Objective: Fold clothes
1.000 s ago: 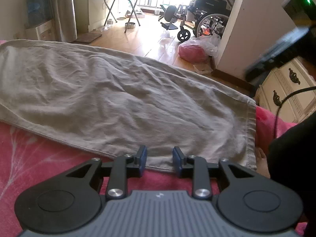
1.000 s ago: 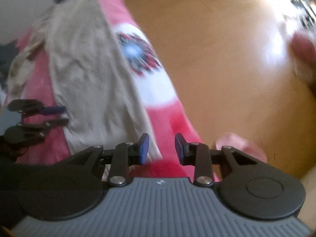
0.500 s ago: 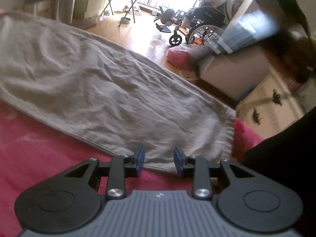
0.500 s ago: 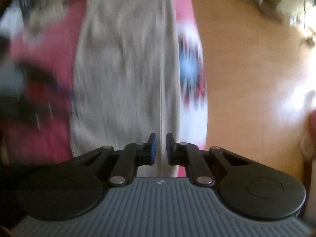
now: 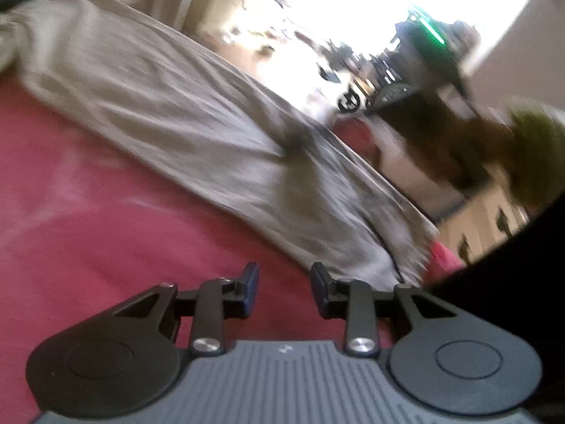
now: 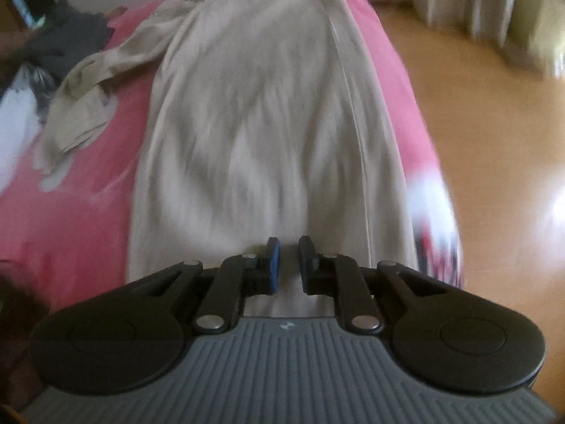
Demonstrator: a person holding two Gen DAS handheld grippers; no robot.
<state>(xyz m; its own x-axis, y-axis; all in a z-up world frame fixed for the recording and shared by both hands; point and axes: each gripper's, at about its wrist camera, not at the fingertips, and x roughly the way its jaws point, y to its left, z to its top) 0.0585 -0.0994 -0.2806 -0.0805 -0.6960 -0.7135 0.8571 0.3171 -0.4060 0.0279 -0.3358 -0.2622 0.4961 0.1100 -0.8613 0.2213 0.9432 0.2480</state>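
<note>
The left gripper (image 5: 284, 289) hangs part-open over the red bedspread (image 5: 106, 212), holding nothing; the right gripper (image 6: 289, 265) (narrow gap) sits above the beige trousers (image 6: 254, 113), also empty.

A pink-red bedspread (image 5: 106, 219) is seen spread across the bed, and in the right wrist view its edge (image 6: 438, 212) is marked with a white and dark pattern. A wooden floor (image 6: 494, 134) is shown beyond the bed's side, brightly lit in patches. A heap of dark grey cloth (image 6: 67, 42) is seen at the far left of the bed, with something white (image 6: 14, 113) just beside it; neither can be made out clearly. In the left wrist view a wheelchair (image 5: 374, 88) is glimpsed against strong window glare, and a cream cabinet with dark handles (image 5: 494, 226) is seen at the right, all blurred.
</note>
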